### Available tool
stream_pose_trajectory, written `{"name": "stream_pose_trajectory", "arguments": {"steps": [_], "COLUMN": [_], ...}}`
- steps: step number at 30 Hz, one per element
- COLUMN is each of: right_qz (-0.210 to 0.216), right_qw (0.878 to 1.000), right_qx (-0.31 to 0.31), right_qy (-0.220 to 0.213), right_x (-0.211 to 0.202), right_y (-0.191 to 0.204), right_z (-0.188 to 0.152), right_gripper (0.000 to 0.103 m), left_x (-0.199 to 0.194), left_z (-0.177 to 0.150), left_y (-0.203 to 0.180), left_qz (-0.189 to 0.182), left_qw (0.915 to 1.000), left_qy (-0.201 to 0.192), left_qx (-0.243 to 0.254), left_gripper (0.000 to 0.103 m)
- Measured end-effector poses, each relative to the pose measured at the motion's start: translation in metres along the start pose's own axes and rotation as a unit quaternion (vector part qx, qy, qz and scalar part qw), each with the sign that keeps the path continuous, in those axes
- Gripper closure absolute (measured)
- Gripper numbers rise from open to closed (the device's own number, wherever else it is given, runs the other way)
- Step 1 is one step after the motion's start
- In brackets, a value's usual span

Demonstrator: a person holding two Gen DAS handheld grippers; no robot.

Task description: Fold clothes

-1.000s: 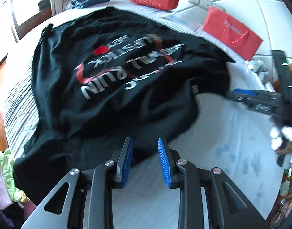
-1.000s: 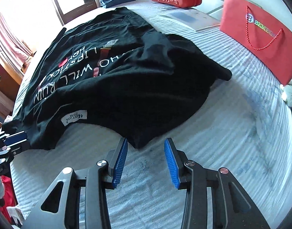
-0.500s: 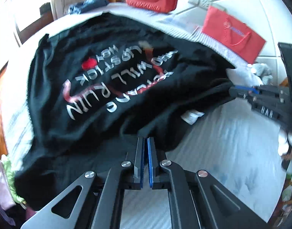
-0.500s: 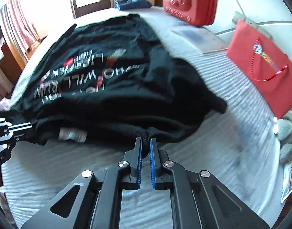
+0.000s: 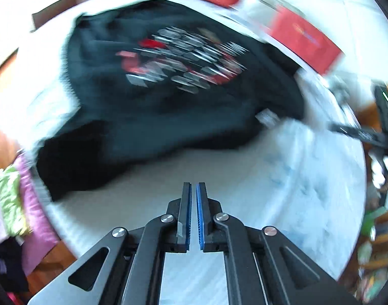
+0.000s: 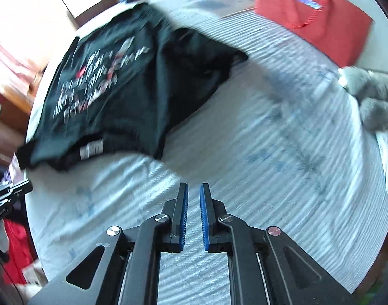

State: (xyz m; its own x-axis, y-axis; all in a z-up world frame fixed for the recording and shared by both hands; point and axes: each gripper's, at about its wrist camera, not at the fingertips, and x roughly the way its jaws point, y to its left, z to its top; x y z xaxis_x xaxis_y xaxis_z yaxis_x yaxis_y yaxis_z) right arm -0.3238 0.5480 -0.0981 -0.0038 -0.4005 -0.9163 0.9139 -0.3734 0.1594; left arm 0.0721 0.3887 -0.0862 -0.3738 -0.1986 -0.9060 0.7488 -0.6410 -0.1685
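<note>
While the black T-shirt (image 6: 123, 86) lies on the striped bed (image 6: 283, 157) beside a red bag (image 6: 318, 20) — print blurred, unreadable — left gripper (image 5: 193, 190) is pressed together empty; right gripper (image 6: 193, 190) opens, empty.

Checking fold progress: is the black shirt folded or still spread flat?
Partly folded: the shirt has its near hem turned over, exposing the white label; the printed front still lies spread on the bed.

A black T-shirt (image 5: 153, 106) with white and red lettering lies spread on the striped bed (image 6: 270, 152), beyond the fingers (image 5: 185, 216) and clear of them. Its near hem seems folded over, baring a white label (image 6: 92, 148); blur hides the wording.
</note>
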Motion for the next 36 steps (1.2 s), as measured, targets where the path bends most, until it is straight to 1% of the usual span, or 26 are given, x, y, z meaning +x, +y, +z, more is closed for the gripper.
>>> {"name": "stream_pose_trajectory", "arguments": {"steps": [2, 4, 5, 7, 9, 13, 15, 17, 20, 22, 24, 25, 27, 30, 33, 36], "right_qz": [0.005, 0.029, 0.038, 0.053, 0.069, 0.088, 0.097, 0.096, 0.083, 0.060, 0.025, 0.012, -0.005, -0.027, -0.035, -0.043], "right_qw": [1.000, 0.999, 0.998, 0.997, 0.996, 0.994, 0.993, 0.994, 0.995, 0.996, 0.994, 0.993, 0.987, 0.977, 0.971, 0.967], "right_qx": [0.006, -0.001, -0.009, -0.026, -0.035, -0.043, -0.037, -0.021, 0.011, 0.044, 0.085, 0.106, 0.152, 0.208, 0.230, 0.242], "right_qy": [-0.017, -0.034, -0.040, -0.048, -0.052, -0.054, -0.053, -0.052, -0.054, -0.057, -0.058, -0.056, -0.055, -0.038, -0.051, -0.062], "right_x": [-0.006, -0.013, -0.016, -0.017, -0.015, -0.008, -0.002, 0.005, 0.014, 0.020, 0.024, 0.024, 0.025, 0.028, 0.022, 0.026], "right_y": [0.004, 0.020, 0.030, 0.055, 0.079, 0.128, 0.150, 0.171, 0.195, 0.209, 0.221, 0.224, 0.232, 0.250, 0.267, 0.274], "right_z": [-0.001, -0.006, -0.009, -0.015, -0.021, -0.035, -0.041, -0.045, -0.048, -0.048, -0.051, -0.052, -0.059, -0.071, -0.081, -0.083], "right_gripper": [0.092, 0.092, 0.092, 0.092, 0.092, 0.090, 0.090, 0.090, 0.090, 0.090, 0.090, 0.090, 0.089, 0.089, 0.089, 0.089], "left_x": [-0.013, -0.024, -0.028, -0.029, -0.031, -0.029, -0.024, -0.016, -0.004, 0.004, 0.012, 0.017, 0.025, 0.035, 0.045, 0.056], "left_z": [0.003, 0.005, 0.006, 0.009, 0.016, 0.040, 0.056, 0.074, 0.107, 0.133, 0.160, 0.174, 0.200, 0.234, 0.269, 0.299], "left_y": [0.031, 0.056, 0.068, 0.085, 0.096, 0.105, 0.109, 0.115, 0.132, 0.150, 0.168, 0.178, 0.199, 0.229, 0.251, 0.266], "left_qz": [0.029, 0.052, 0.061, 0.067, 0.066, 0.047, 0.039, 0.028, 0.012, -0.006, -0.028, -0.030, -0.030, -0.026, -0.006, 0.010], "left_qw": [0.9992, 0.9978, 0.9972, 0.9969, 0.9972, 0.9982, 0.9977, 0.9966, 0.9934, 0.9913, 0.9883, 0.9869, 0.9850, 0.9851, 0.9854, 0.9871], "left_qy": [-0.011, -0.020, -0.024, -0.026, -0.029, -0.036, -0.040, -0.041, -0.045, -0.047, -0.049, -0.047, -0.042, -0.031, -0.036, -0.042], "left_qx": [-0.025, -0.035, -0.036, -0.031, -0.022, 0.013, 0.038, 0.065, 0.105, 0.123, 0.142, 0.151, 0.165, 0.167, 0.166, 0.154], "left_gripper": [0.099, 0.099, 0.098, 0.098, 0.098, 0.098, 0.098, 0.098, 0.098, 0.098, 0.098, 0.098, 0.098, 0.098, 0.097, 0.097]}}
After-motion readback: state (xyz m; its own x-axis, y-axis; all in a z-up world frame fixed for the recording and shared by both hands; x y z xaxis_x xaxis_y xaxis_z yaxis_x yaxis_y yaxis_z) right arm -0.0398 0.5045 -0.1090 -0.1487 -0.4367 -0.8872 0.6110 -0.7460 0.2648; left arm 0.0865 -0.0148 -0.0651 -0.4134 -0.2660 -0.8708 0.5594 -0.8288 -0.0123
